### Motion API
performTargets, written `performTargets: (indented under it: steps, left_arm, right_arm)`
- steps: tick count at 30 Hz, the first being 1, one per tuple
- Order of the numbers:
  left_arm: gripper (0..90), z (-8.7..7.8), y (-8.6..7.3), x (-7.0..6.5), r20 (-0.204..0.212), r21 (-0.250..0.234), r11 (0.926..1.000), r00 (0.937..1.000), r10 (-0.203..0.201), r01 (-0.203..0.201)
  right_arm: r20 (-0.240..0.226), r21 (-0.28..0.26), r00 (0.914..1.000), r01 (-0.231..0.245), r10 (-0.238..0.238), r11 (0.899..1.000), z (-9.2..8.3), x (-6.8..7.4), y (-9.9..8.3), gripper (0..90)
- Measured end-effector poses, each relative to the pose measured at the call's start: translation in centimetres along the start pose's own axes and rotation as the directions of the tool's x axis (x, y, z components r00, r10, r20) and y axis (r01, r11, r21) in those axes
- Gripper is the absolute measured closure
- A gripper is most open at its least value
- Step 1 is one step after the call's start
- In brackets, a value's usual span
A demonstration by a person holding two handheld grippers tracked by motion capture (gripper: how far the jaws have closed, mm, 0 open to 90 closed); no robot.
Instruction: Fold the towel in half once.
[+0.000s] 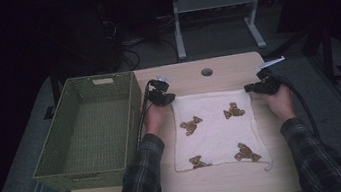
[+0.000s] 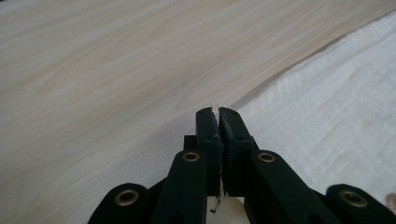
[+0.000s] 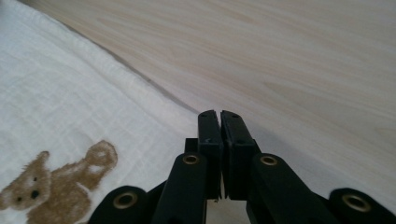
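Cloth: a white square woven cloth printed with brown teddy bears lies flat at the centre of the high view, on the pale wooden counter; four bears show, two in its upper half and two along its lower edge.
Left claw: the left claw sits at the cloth's upper left corner; in the left gripper view its jaws are pressed together with a sliver of white fabric pinched between the pads.
Right claw: the right claw sits at the cloth's upper right corner; in the right gripper view its jaws are closed tight at the cloth's edge, with a strip of fabric caught between them.
Hands: both plaid sleeves come in from the bottom of the frame, one on each side of the cloth.
Surroundings: a green woven rectangular basket stands at the left of the frame, just beside the left forearm, apart from the cloth.
In the way: the basket's right wall runs close along the left arm.
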State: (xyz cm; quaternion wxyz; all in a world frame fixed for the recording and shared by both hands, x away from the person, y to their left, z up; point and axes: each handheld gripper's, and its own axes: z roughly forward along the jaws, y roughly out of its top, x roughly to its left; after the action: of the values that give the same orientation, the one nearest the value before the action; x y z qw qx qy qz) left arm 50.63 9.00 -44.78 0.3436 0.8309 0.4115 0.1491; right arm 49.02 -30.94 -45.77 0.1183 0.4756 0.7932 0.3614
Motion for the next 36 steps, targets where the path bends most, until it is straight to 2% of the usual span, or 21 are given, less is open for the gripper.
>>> performTargets:
  steps: [5, 10, 13, 16, 23, 24, 29, 31, 36]
  left_arm:
    - [87.3, -1.3, 0.6, -0.4, -0.007, -0.017, 0.9999, 1.0, 0.004, -0.004]
    - [87.3, -3.0, 0.9, -1.0, -0.012, -0.016, 0.9997, 0.9998, 0.016, -0.016]
    - [87.3, -4.1, 0.9, -1.4, -0.013, -0.033, 0.9994, 0.9999, 0.011, -0.012]
    - [87.3, -4.9, 0.4, -1.9, -0.006, -0.043, 0.999, 0.9999, 0.009, -0.009]
    - [87.3, -6.3, -0.6, -3.2, -0.008, -0.049, 0.9983, 0.9995, 0.03, -0.031]
    - [87.3, -6.5, -0.7, -3.3, -0.011, -0.047, 0.998, 0.9991, 0.042, -0.042]
    - [87.3, -7.2, -1.4, -3.9, 0.001, -0.046, 0.998, 0.999, 0.045, -0.045]
    - [87.3, -7.6, -1.8, -4.2, 0.003, -0.038, 0.997, 0.9978, 0.067, -0.067]
    - [87.3, -8.1, -2.6, -5.0, 0.003, -0.038, 0.9957, 0.9964, 0.085, -0.085]
  right_arm:
    - [0.0, -0.037, 1.0, 0.01, -0.01, 0.999, -1.4, 0.4, 0.5, 87.4]
    - [0.001, -0.056, 0.999, 0.046, -0.046, 0.997, -2.6, 1.0, 0.6, 87.4]
    - [-0.007, -0.067, 0.9979, 0.064, -0.065, 0.996, -3.5, 1.6, 0.4, 87.4]
    - [-0.008, -0.074, 0.9958, 0.091, -0.091, 0.993, -4.3, 2.2, 0.1, 87.4]
    - [-0.006, -0.086, 0.9896, 0.143, -0.144, 0.986, -5.9, 3.2, -0.9, 87.4]
    - [-0.01, -0.089, 0.9898, 0.141, -0.142, 0.986, -6.1, 3.4, -1.0, 87.4]
    - [-0.019, -0.1, 0.9871, 0.156, -0.159, 0.983, -6.8, 3.9, -2.0, 87.4]
    - [-0.019, -0.105, 0.9849, 0.169, -0.172, 0.98, -7.0, 4.1, -2.4, 87.4]
    - [-0.028, -0.103, 0.9837, 0.174, -0.177, 0.979, -7.4, 4.7, -3.5, 87.4]
